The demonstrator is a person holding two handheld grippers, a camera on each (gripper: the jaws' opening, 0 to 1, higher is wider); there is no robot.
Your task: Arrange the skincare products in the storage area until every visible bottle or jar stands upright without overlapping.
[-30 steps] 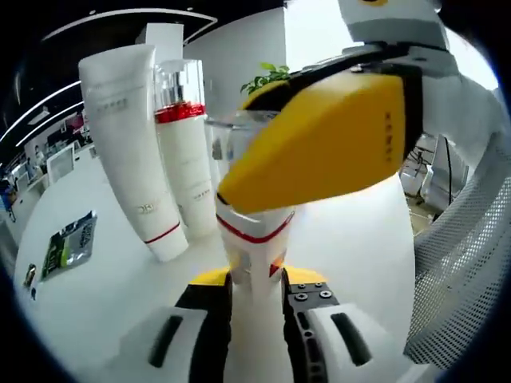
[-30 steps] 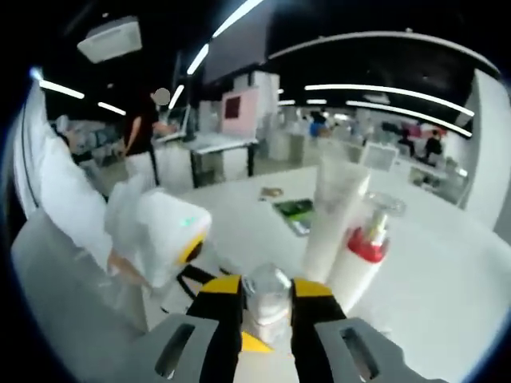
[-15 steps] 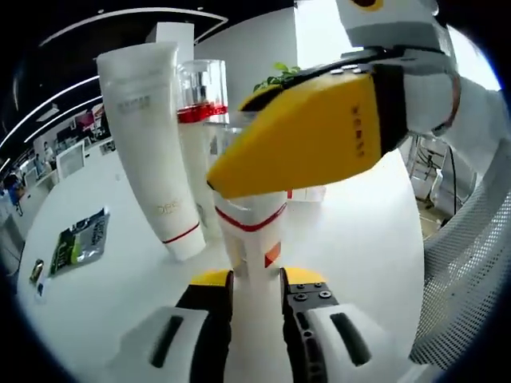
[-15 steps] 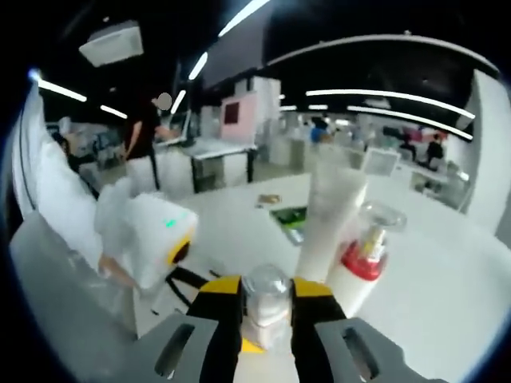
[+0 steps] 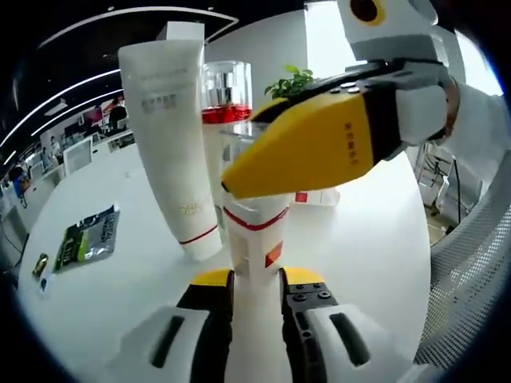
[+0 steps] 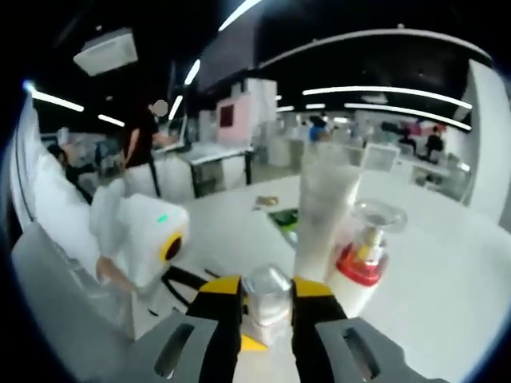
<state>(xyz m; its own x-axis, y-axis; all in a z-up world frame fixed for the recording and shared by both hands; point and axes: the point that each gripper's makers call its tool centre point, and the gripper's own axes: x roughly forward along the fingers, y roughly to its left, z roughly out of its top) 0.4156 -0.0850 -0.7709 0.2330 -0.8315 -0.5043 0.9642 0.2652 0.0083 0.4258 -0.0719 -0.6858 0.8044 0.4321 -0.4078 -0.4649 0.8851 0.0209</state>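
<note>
Holding the red-banded bottle [image 5: 254,239] from both ends, you have the left gripper [image 5: 255,289] pinching its lower body and the right gripper [image 6: 267,297] pressed onto its clear cap [image 6: 267,291], and it stands on the white table [image 5: 120,295] just beside the white tube [image 5: 172,136]. Judge it light and rigid, with smooth plastic walls that could slip under a loose pinch; the cap looks like the weak spot, likely to pop or twist off, so trust the hold low on the body and treat the cap grip as a steadying touch only. The tall tube is top-heavy on its narrow cap end and would probably tip at a nudge. Behind the tube stands the red-collared pump bottle [image 5: 225,96], close enough that the three crowd each other, so set your bottle down clear of both. Left of the tube a green sachet [image 5: 88,237] lies flat, well apart, and past it a small dark item [image 5: 40,265] near the table edge. A white mesh surface [image 5: 471,271] rises to the far right of the tube
</note>
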